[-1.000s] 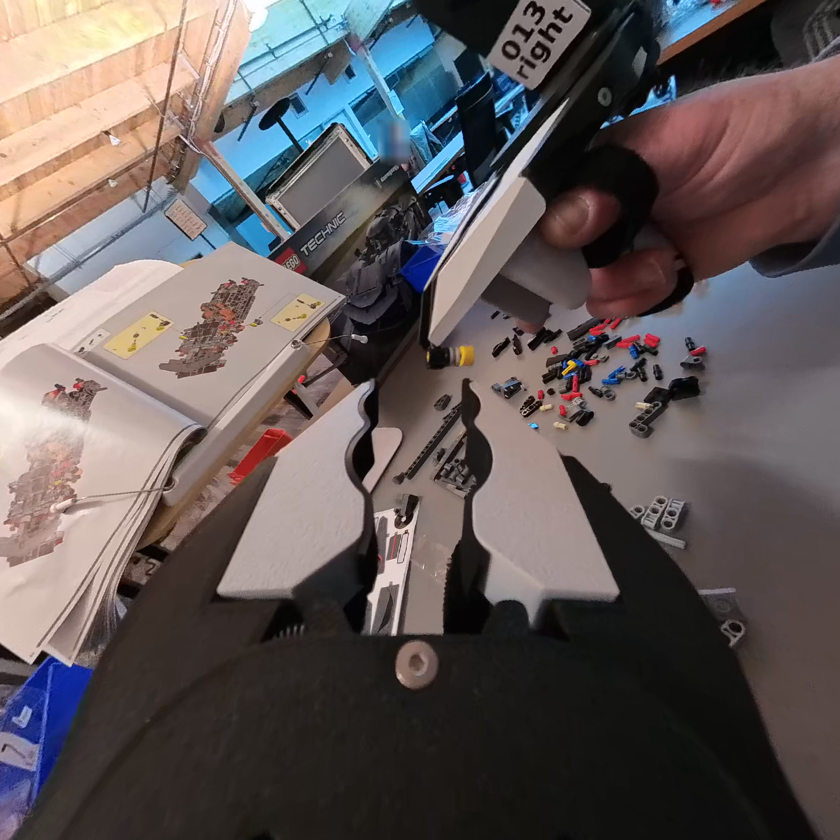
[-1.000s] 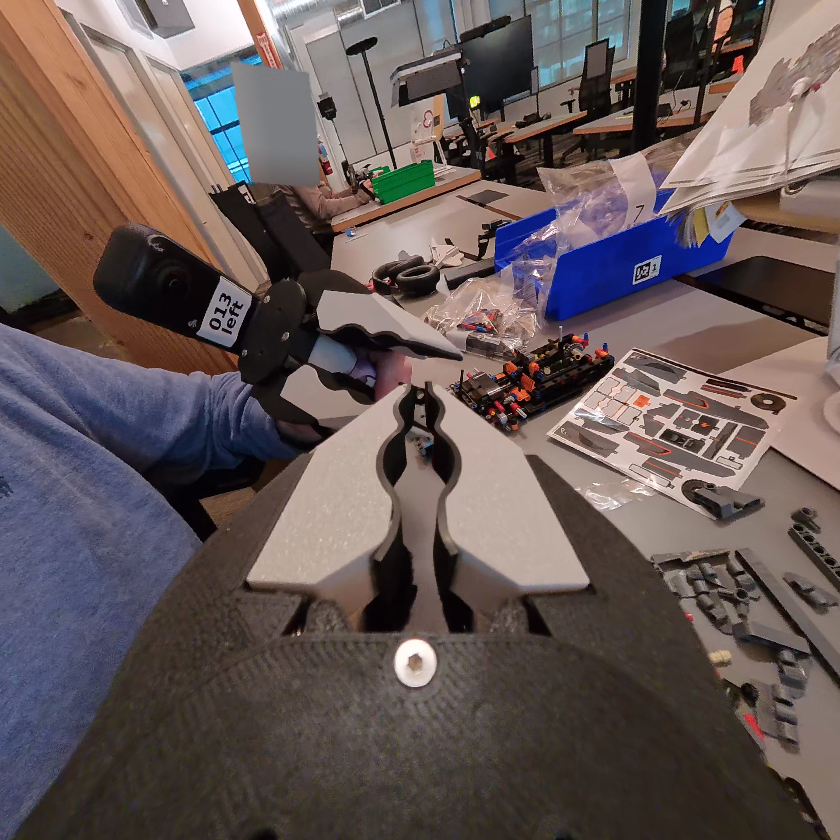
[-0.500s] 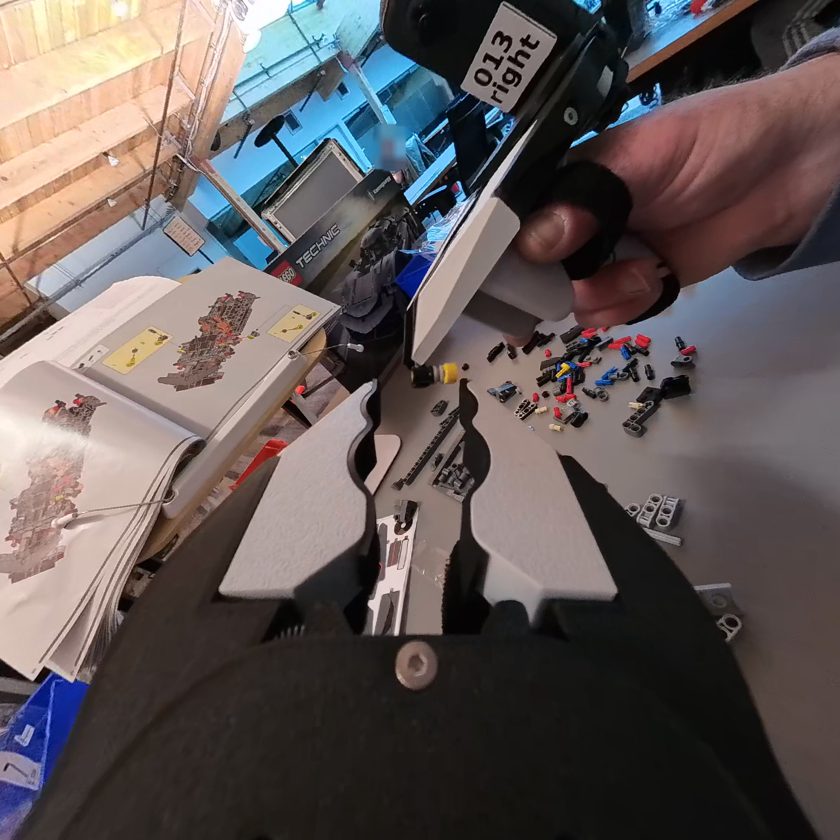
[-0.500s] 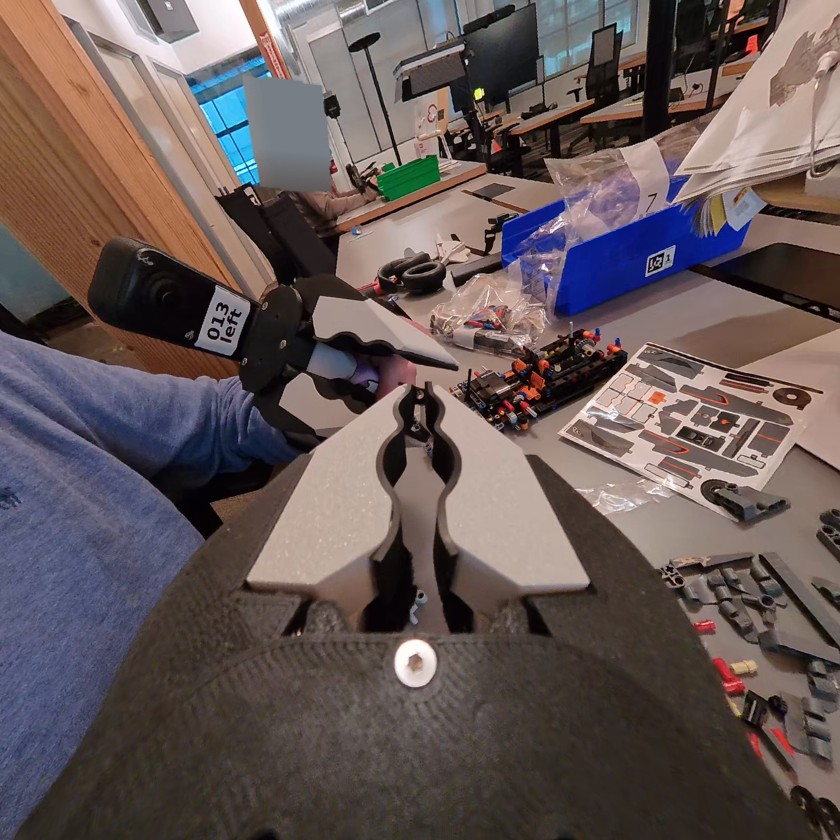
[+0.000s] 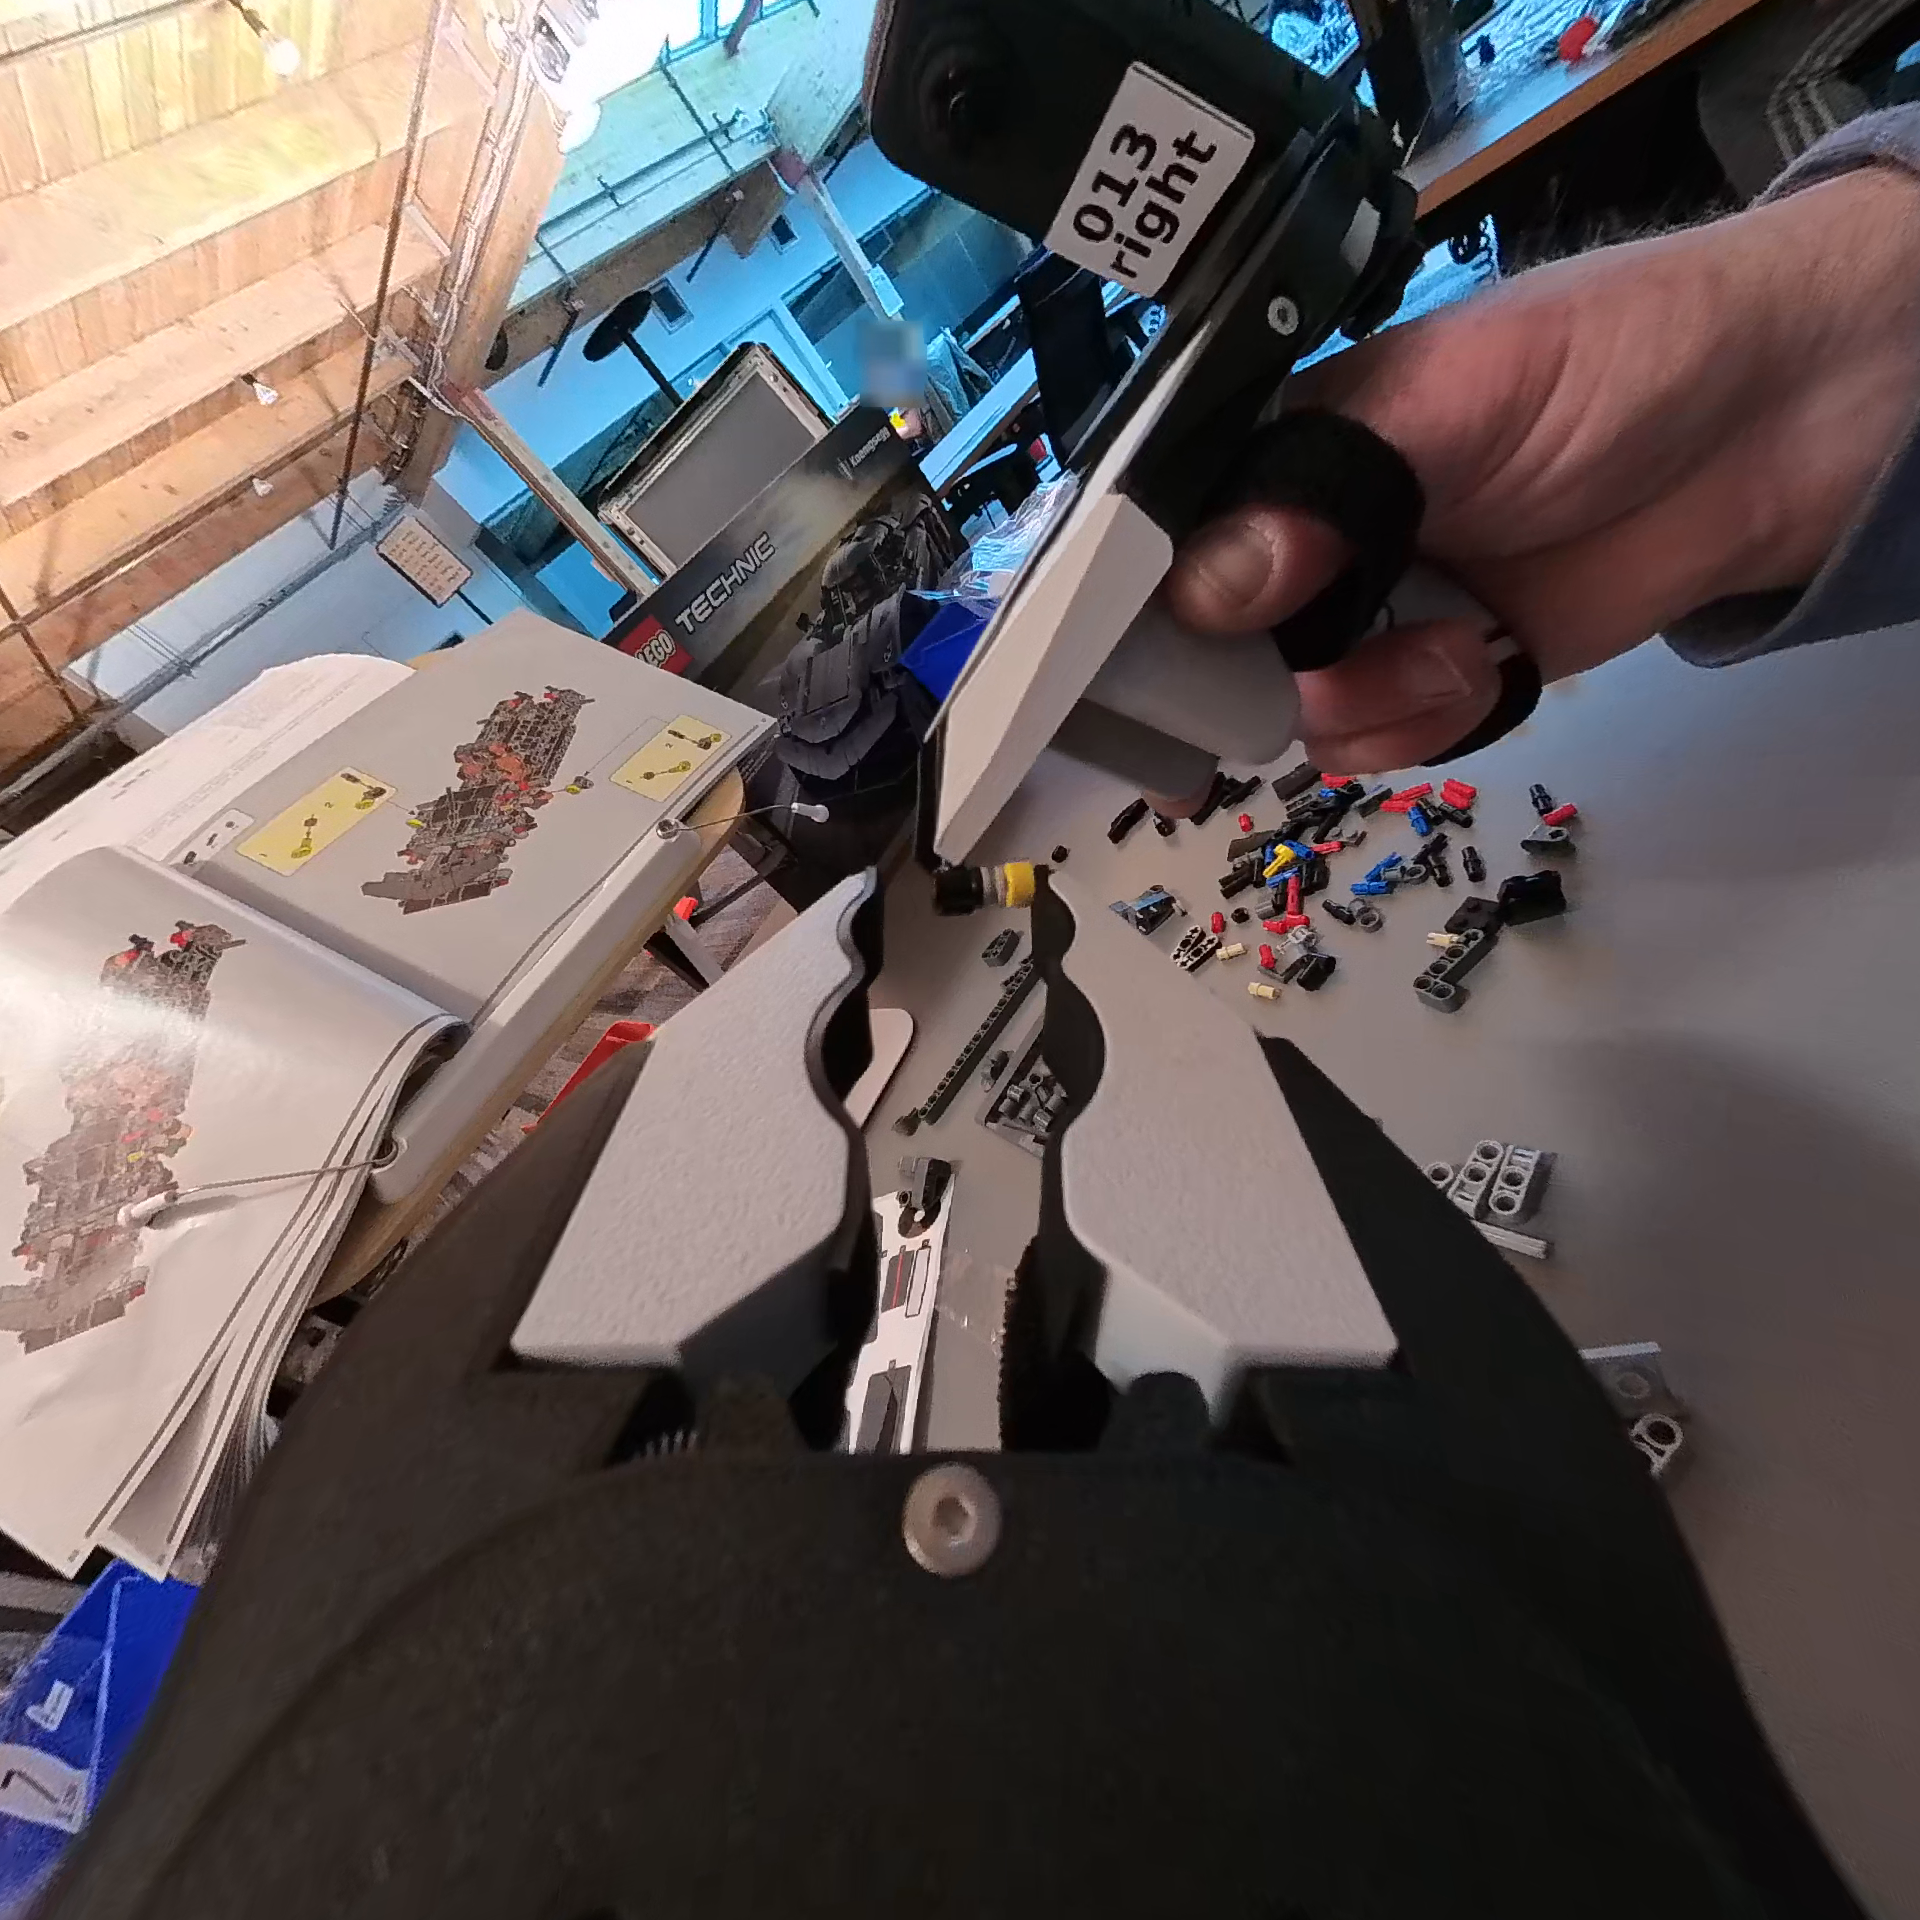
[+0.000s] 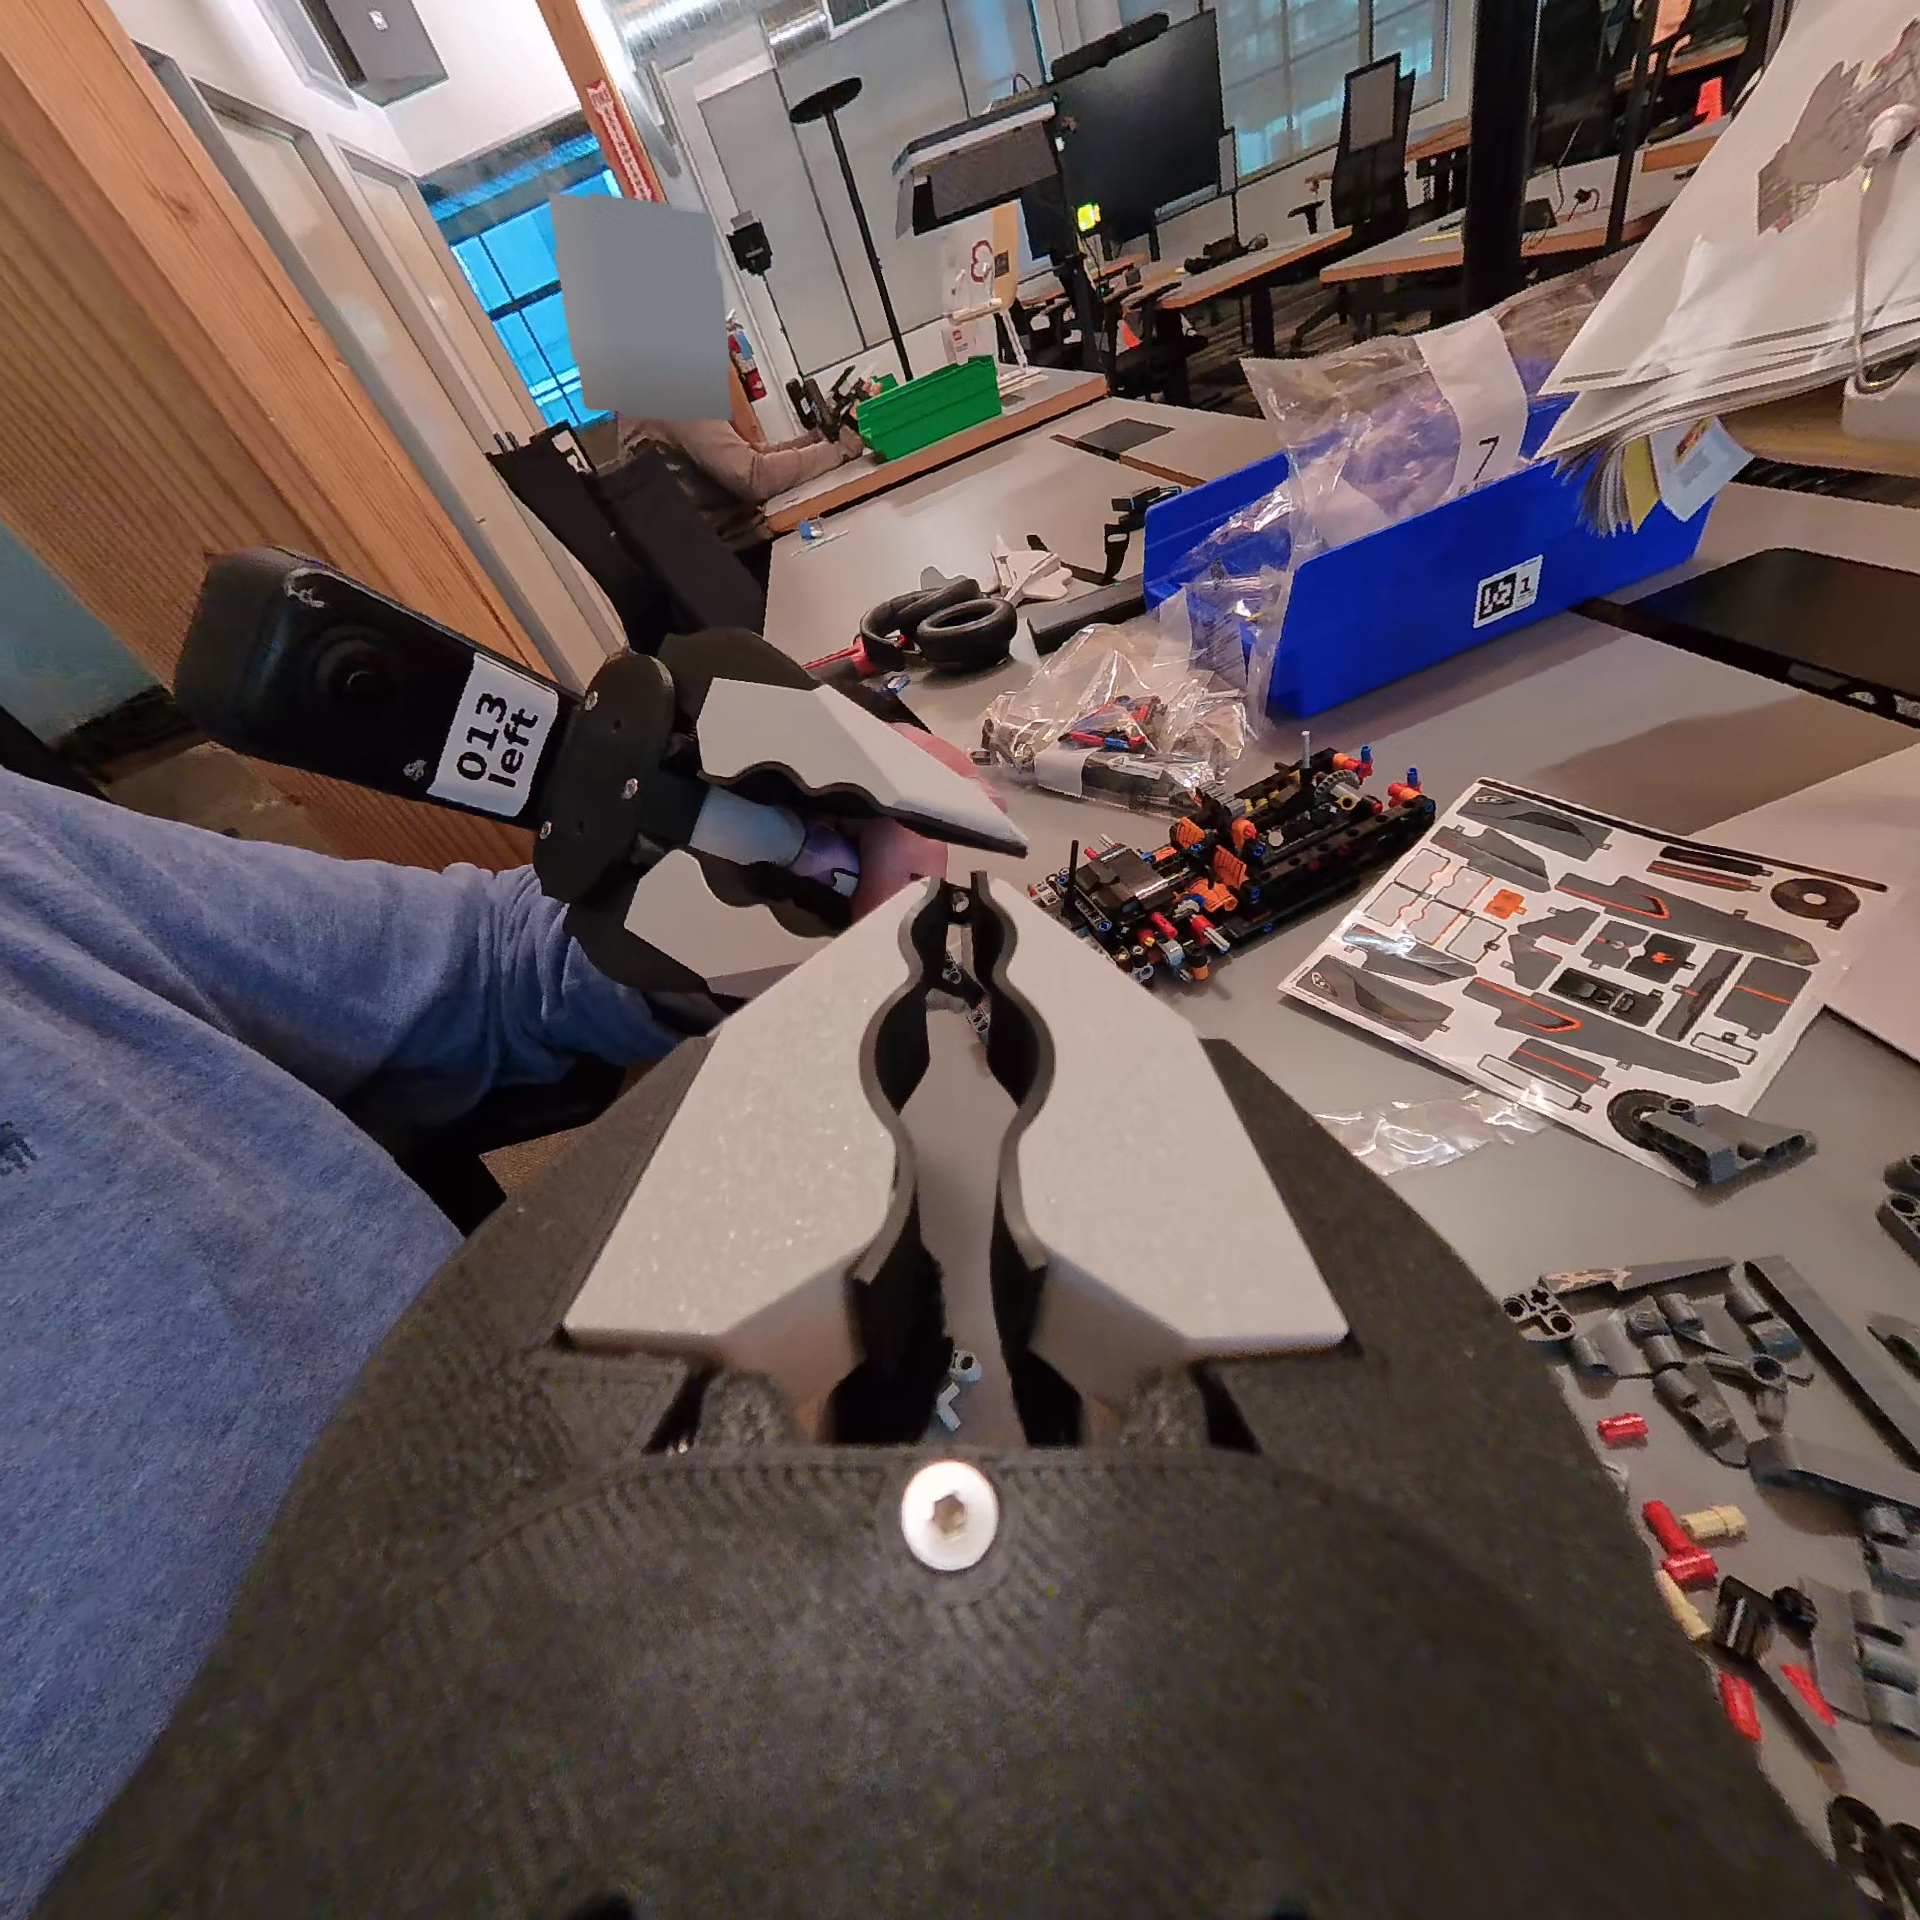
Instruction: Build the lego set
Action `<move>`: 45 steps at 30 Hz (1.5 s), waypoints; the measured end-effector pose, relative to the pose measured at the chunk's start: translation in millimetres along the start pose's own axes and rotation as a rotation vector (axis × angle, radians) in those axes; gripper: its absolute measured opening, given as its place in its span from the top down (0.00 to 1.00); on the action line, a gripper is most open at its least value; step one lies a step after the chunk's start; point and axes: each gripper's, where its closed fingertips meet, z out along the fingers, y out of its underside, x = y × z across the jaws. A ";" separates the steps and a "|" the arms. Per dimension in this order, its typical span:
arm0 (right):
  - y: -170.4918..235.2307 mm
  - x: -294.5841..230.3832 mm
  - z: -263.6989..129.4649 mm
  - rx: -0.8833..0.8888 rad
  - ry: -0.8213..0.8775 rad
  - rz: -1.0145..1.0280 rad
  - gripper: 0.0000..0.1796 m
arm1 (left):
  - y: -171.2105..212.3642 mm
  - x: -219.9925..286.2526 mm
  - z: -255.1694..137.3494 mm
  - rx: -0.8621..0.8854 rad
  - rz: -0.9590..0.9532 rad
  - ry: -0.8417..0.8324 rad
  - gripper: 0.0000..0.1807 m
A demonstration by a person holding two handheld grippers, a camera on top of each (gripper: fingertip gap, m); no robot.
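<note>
My right gripper (image 6: 956, 896) is shut on a small black-and-yellow piece (image 5: 985, 886) and holds it in the air above the grey table (image 5: 1558, 1039). In the left wrist view a hand holds that right gripper (image 5: 940, 857), and the piece at its tip sits between my left fingertips. My left gripper (image 5: 956, 894) is open around the piece, with a gap on each side. Its fingers (image 6: 852, 764) show in the right wrist view, just beyond my right tips. A partly built black-and-orange chassis (image 6: 1236, 873) lies on the table behind.
Loose small pieces (image 5: 1330, 883) and a long black beam (image 5: 977, 1039) lie on the table. An open instruction book (image 5: 364, 914) stands at the left. A sticker sheet (image 6: 1579, 956), a bag of parts (image 6: 1101, 727) and a blue bin (image 6: 1455, 603) lie beyond the chassis. Only a small space, under 4 cm, lies between the two pairs of fingers. Left tips and right tips are each some 35 cm from the open instruction book (image 5: 364, 914).
The right gripper has brought the black-and-yellow piece down from above the left fingertips to between them. The left jaws have narrowed a little.
</note>
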 end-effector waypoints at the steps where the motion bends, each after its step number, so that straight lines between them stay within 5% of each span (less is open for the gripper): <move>1: 0.3 -0.1 0.0 0.001 0.000 0.001 1.00 | 0.0 0.3 0.0 0.000 0.001 0.001 0.86; 11: 4.2 1.4 -1.3 0.001 0.023 -0.003 1.00 | 1.3 6.9 0.7 0.000 0.010 0.029 0.91; 30: -8.6 -1.0 -15.8 0.132 -0.091 0.136 0.99 | -11.7 5.6 2.0 0.031 0.013 0.019 0.84; 45: -1.8 1.3 -11.5 0.107 -0.080 0.134 1.00 | -11.0 7.9 3.0 0.033 0.002 0.025 0.92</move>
